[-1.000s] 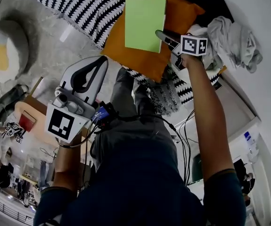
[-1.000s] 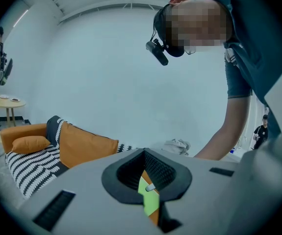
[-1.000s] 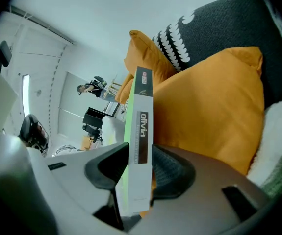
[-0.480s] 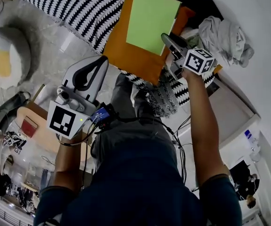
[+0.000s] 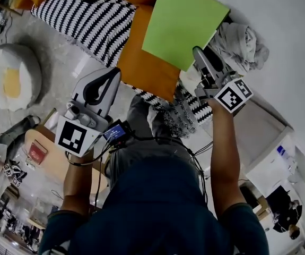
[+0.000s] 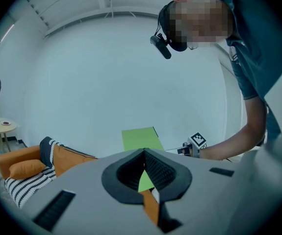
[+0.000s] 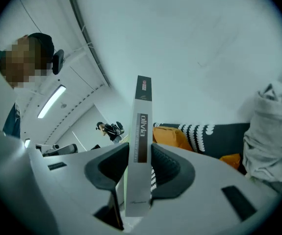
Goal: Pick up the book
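- While the book (image 5: 186,23) hangs in the air, your left claw (image 5: 111,74) sits low at the left, pressed shut with nothing in it. Leave it there, or bring it under the free edge if the cover sags.
- Next come the striped cushion (image 5: 86,15) and the orange cushion (image 5: 147,62) beneath the book. The book looks clear of both, so the lift seems nearly done.
- Green and tilted, the book is gripped only at its spine, up near the top of your view.
- Your right claw (image 5: 200,54) is clamped on that spine, jaws partway apart around it. Squeeze firmly and hold your wrist level so the pages cannot swing or slip.
- At the right, steer clear of the heaped white cloth (image 5: 242,41).
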### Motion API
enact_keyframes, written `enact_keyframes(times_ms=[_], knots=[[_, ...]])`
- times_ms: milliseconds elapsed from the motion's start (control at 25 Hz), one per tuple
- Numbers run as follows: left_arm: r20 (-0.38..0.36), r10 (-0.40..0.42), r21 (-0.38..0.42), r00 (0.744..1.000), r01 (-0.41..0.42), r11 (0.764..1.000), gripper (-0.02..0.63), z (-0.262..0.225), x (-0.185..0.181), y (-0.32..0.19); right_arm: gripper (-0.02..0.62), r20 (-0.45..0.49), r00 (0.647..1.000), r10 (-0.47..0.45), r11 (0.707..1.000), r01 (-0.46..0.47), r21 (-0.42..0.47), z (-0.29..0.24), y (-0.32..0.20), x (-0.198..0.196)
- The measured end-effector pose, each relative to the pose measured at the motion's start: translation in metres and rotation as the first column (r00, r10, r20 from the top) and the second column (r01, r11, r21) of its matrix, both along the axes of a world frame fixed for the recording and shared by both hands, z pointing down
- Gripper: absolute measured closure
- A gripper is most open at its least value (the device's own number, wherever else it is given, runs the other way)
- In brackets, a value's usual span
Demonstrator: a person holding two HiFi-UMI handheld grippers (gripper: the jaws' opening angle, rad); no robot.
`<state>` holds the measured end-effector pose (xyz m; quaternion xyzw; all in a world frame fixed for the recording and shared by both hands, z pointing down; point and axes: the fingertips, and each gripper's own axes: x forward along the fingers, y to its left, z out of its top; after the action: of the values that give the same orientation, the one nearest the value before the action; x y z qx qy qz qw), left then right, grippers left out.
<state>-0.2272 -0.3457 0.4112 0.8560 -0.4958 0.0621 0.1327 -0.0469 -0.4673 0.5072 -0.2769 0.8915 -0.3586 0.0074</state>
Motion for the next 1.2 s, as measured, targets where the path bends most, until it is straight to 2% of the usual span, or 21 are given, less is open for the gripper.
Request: enact_keyframes(times_ms=[160, 240, 320, 520, 600, 720, 760, 840, 920, 1000, 1120, 1200], knots=[[0.002, 0.004, 0.059, 1.000, -0.004, 0.998, 0.603, -0.028, 0.020, 0.003, 0.445, 0.051, 0.999, 0.016, 0.997, -0.020, 0.074, -0.051, 0.009, 0.026], [-0.004, 0.006, 0.104, 1.000, -0.006, 0.995, 0.603, -0.041, 0.026, 0.004, 0.446, 0.056, 0.998, 0.008, 0.994, -0.014, 0.105, -0.069, 0.017, 0.032], [0.003, 0.010, 0.114, 1.000, -0.010, 0.993, 0.603, -0.047, 0.037, 0.006, 0.448, 0.056, 0.998, -0.004, 0.991, -0.004, 0.135, -0.084, 0.025, 0.042], [-0.006, 0.020, 0.089, 1.000, -0.020, 0.996, 0.603, -0.047, 0.076, 0.005, 0.448, 0.106, 0.994, -0.035, 0.982, 0.015, 0.186, -0.124, 0.046, 0.074], [-0.031, 0.036, 0.065, 0.999, -0.034, 0.997, 0.603, -0.046, 0.081, 0.005, 0.448, 0.117, 0.991, -0.060, 0.976, 0.033, 0.216, -0.142, 0.057, 0.074], [-0.078, 0.084, 0.079, 0.993, -0.077, 0.994, 0.601, -0.056, 0.087, 0.002, 0.448, 0.137, 0.986, -0.096, 0.963, 0.058, 0.262, -0.168, 0.072, 0.070], [-0.086, 0.100, 0.088, 0.991, -0.093, 0.992, 0.592, -0.061, 0.090, 0.003, 0.448, 0.143, 0.984, -0.107, 0.959, 0.064, 0.277, -0.175, 0.077, 0.070], [-0.101, 0.132, 0.115, 0.986, -0.121, 0.986, 0.516, -0.073, 0.100, 0.005, 0.448, 0.154, 0.979, -0.130, 0.948, 0.078, 0.308, -0.190, 0.086, 0.075], [-0.134, 0.183, 0.148, 0.974, -0.163, 0.975, 0.440, -0.088, 0.111, 0.009, 0.448, 0.166, 0.974, -0.157, 0.936, 0.093, 0.339, -0.205, 0.096, 0.081], [-0.181, 0.260, 0.164, 0.948, -0.232, 0.959, 0.382, -0.101, 0.123, 0.018, 0.448, 0.178, 0.966, -0.187, 0.922, 0.111, 0.370, -0.219, 0.105, 0.086], [-0.215, 0.376, 0.193, 0.901, -0.338, 0.921, 0.364, -0.120, 0.140, 0.034, 0.448, 0.192, 0.954, -0.230, 0.902, 0.135, 0.410, -0.238, 0.119, 0.092], [-0.220, 0.418, 0.212, 0.881, -0.375, 0.903, 0.362, -0.131, 0.146, 0.043, 0.448, 0.198, 0.948, -0.248, 0.892, 0.144, 0.428, -0.249, 0.127, 0.098]])
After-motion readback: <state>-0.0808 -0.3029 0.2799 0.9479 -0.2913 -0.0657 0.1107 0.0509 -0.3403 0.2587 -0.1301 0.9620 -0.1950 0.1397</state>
